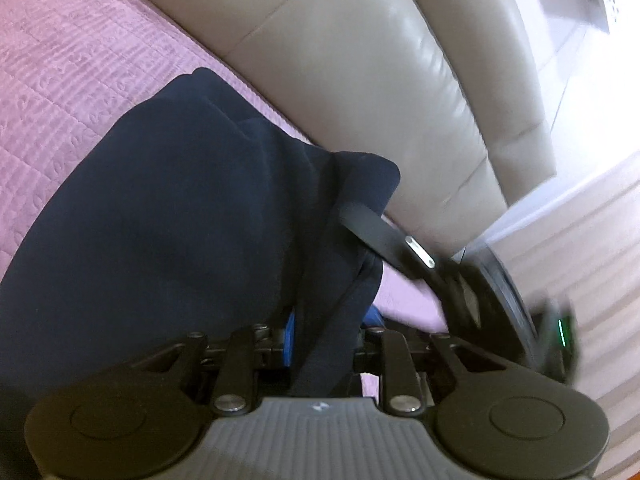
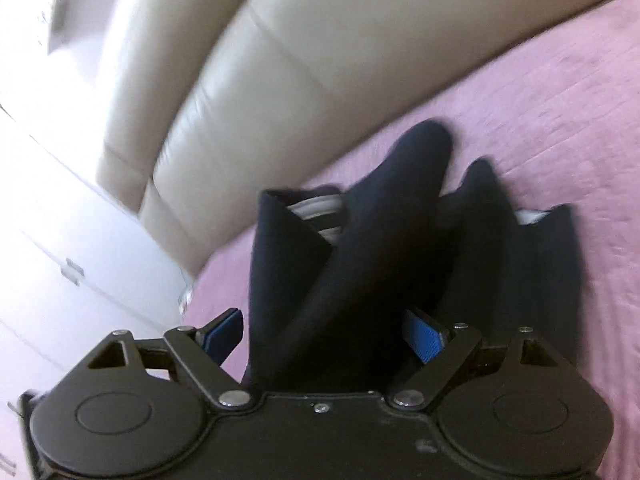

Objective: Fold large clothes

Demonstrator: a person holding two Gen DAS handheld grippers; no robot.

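A dark navy garment (image 1: 168,216) lies bunched on a pink quilted cover (image 1: 60,80). My left gripper (image 1: 326,332) is shut on a fold of the garment, with cloth hiding most of its blue pads. My right gripper (image 2: 324,334) is open, its blue pads (image 2: 424,336) spread wide on either side of a ridge of the navy garment (image 2: 380,240) that runs between them. A grey striped lining (image 2: 320,208) shows inside a fold. The right gripper's black fingers (image 1: 384,236) also show in the left wrist view, at the garment's right edge.
A beige leather sofa backrest (image 1: 340,60) rises behind the pink cover and also shows in the right wrist view (image 2: 280,40). White cabinet fronts (image 2: 48,240) stand at the left of the right wrist view. A pale striped floor (image 1: 592,260) lies to the right.
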